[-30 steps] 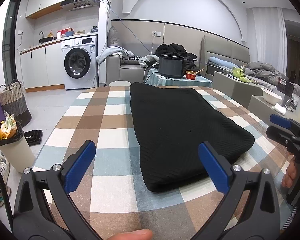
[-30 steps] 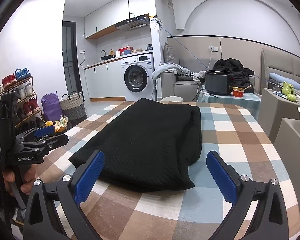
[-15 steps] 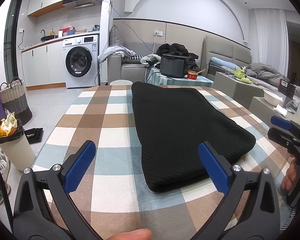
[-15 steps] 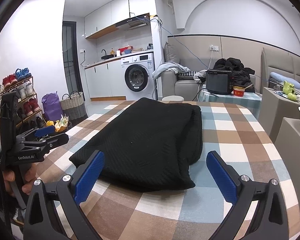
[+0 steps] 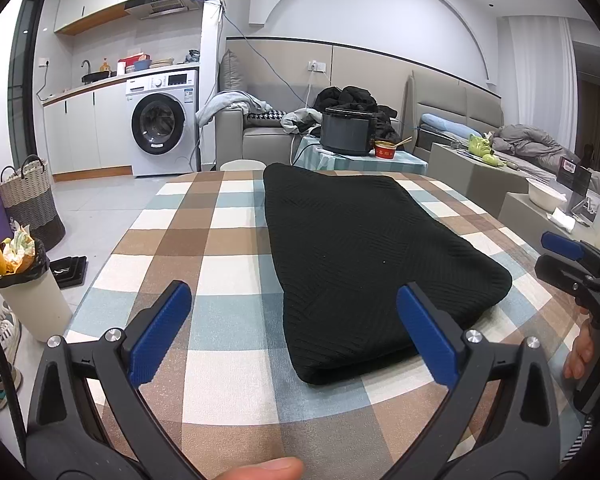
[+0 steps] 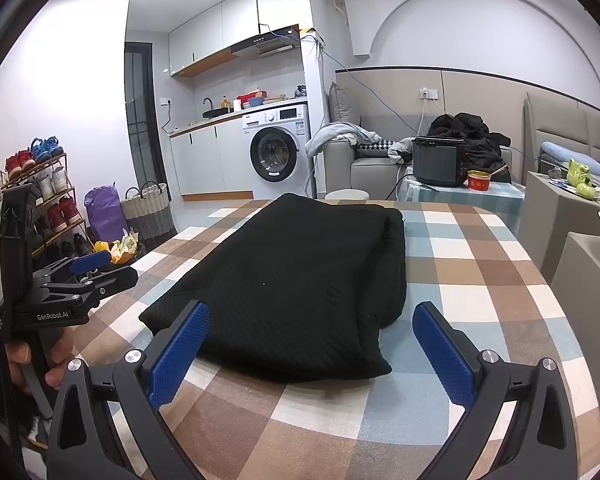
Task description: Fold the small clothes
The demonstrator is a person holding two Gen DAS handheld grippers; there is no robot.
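A black knitted garment [image 5: 364, 256] lies folded into a long flat rectangle on the checked tablecloth [image 5: 220, 248]; it also shows in the right wrist view [image 6: 300, 276]. My left gripper [image 5: 294, 330] is open and empty, held above the cloth just short of the garment's near left corner. My right gripper [image 6: 312, 348] is open and empty, with its left finger over the garment's near edge. Each gripper shows in the other's view: the right gripper [image 5: 572, 260] at the right edge, the left gripper [image 6: 80, 276] at the left edge.
A small side table with a black cooker [image 5: 348, 132] and a red bowl [image 5: 385, 149] stands beyond the table's far end. A bin [image 5: 24, 280] and shoes sit on the floor to the left. Grey cabinets with a white bowl [image 5: 546, 196] stand to the right.
Both grippers stay open and nearly still. The left wrist view has drifted back slightly from the garment.
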